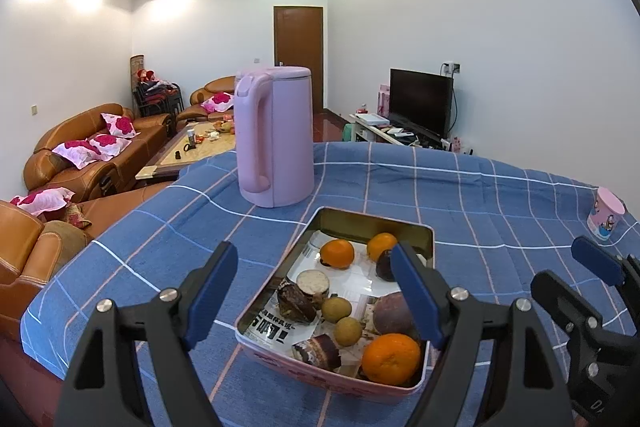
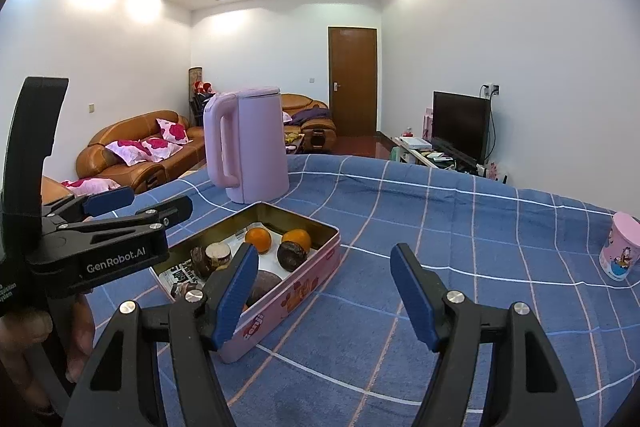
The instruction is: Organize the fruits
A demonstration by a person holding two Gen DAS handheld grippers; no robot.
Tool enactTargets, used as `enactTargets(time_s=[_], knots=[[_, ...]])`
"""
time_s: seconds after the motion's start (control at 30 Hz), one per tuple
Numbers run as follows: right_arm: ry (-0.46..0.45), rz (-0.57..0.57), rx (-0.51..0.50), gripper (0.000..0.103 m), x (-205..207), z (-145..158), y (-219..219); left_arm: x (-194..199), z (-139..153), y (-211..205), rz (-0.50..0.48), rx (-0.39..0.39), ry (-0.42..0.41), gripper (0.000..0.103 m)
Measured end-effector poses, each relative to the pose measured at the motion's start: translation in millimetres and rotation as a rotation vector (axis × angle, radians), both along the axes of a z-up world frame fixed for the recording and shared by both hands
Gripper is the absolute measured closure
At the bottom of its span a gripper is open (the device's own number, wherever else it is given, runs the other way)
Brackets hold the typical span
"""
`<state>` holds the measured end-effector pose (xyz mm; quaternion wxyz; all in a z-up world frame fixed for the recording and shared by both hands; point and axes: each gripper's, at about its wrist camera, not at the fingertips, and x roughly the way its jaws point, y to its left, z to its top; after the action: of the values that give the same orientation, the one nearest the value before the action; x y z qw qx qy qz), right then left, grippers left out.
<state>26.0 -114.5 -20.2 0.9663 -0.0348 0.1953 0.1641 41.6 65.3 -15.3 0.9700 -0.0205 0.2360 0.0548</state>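
Left wrist view
Progress: apparently near done; all fruit visible lies in tin (image 1: pixel 416 227), none loose on tablecloth (image 1: pixel 480 187).
Oranges (image 1: pixel 390 359): three.
Small greenish fruits (image 1: pixel 337 309): two.
Dark round fruits (image 1: pixel 394 313): two.
Brown cut pieces (image 1: pixel 314 283): about three.
Left gripper (image 1: pixel 316 301): spread, empty, above tin.

Right wrist view
Tin: mid-table, before kettle (image 2: pixel 256 147).
Right gripper (image 2: pixel 324 295): spread, empty, over bare cloth beside tin.
Cup (image 2: pixel 620 251): one, right edge.

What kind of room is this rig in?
Most likely a home living room: brown leather sofas with floral cushions, a black flat-screen TV on a low white stand, and a table under a blue checked cloth holding a pink electric kettle.
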Motion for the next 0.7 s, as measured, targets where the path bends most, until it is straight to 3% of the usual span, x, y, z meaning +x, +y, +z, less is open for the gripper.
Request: enactTargets(time_s=[0.33,0.47,0.7], knots=[[-0.013,-0.005,0.005,0.033,-2.7,2.8,-3.3,0.4,1.1,-3.9,-0.01,0.008,0.005,0.019],[-0.024,-0.014,0.009,0.033,-4.8,6.1,-7.0,-1.6,3.0,-4.4,-0.014,0.002,-0.001,0.008],[-0.045,-0.029,0.011,0.033,-7.1,11.4,-12.9,-8.9,11.7,-13.7,-0.042,0.019,-0.037,0.006]])
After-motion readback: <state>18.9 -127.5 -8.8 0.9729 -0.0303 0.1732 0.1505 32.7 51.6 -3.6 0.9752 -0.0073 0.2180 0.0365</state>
